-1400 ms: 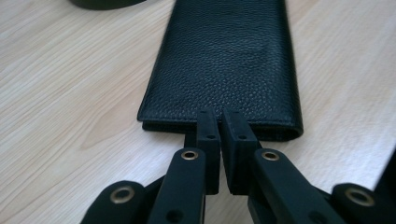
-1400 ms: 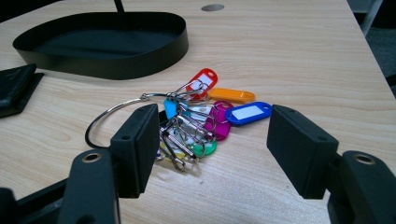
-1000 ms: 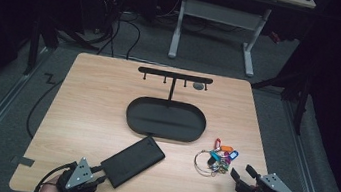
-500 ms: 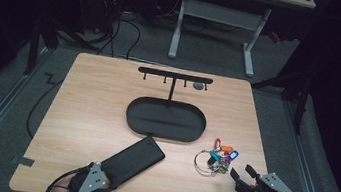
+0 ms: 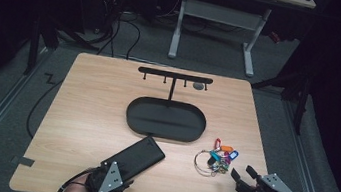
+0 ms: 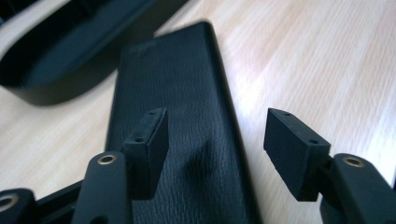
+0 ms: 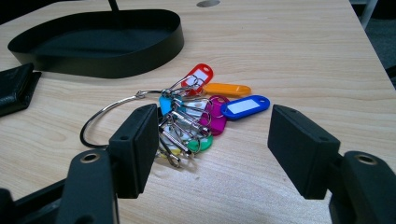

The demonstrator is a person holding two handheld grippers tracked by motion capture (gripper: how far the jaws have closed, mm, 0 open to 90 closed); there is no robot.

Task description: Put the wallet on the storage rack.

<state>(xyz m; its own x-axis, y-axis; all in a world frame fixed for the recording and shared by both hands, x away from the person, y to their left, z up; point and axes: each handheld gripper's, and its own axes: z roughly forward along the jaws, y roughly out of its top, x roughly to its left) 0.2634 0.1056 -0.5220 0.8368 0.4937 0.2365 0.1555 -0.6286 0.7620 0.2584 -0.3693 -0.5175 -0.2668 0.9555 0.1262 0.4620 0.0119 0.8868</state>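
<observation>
Left tool [image 6: 215, 140] jaws just opened, wide over flat black textured wallet [image 5: 133, 157] on tabletop [image 5: 90, 110] beside black oval tray [image 5: 165, 120]. Right tool [image 7: 212, 149] wide, near colourful tagged key ring [image 7: 196, 109].

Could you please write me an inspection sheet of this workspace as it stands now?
Surface: light wooden table, flat, a round grey insert near its far edge.
Job's things: black wallet lying flat near the front edge; bunch of coloured key tags on a wire ring, right of it; black oval tray with a hook rail on a post, mid-table.
Clutter: nothing seen.
Grippers: left hand-held gripper open, its jaws have just been opening, wallet below and between them, pads not pressing it; right hand-held gripper open, aimed at the key tags, apart from them.
Cables: black cable hanging off the table's left side.
Surroundings: dark room, grey floor, white desk legs behind.
</observation>
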